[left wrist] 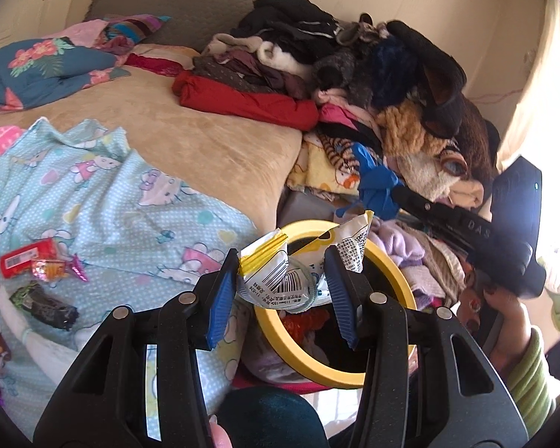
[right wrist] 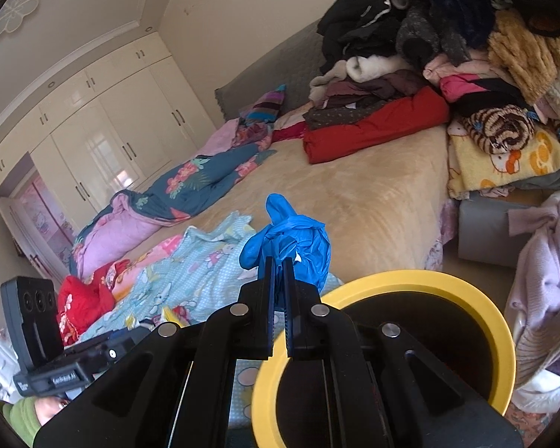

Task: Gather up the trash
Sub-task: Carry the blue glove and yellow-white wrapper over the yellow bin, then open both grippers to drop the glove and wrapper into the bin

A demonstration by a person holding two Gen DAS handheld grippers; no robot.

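My left gripper (left wrist: 280, 280) is shut on a crumpled white and yellow snack wrapper (left wrist: 302, 261) and holds it just over the mouth of a yellow-rimmed trash bin (left wrist: 403, 280) beside the bed. My right gripper (right wrist: 279, 272) is shut on a crumpled blue glove (right wrist: 287, 239), held above the bin's yellow rim (right wrist: 422, 280); the glove also shows in the left wrist view (left wrist: 377, 183). On the light blue Hello Kitty sheet (left wrist: 104, 201) lie a red packet (left wrist: 26, 261), an orange candy wrapper (left wrist: 56, 270) and a dark wrapper (left wrist: 44, 304).
A high pile of clothes and plush things (left wrist: 354, 74) fills the bed's far right side. A floral quilt (right wrist: 190, 183) lies at the far left. A lilac knit garment (right wrist: 545, 261) hangs right of the bin. White wardrobes (right wrist: 104, 142) line the wall.
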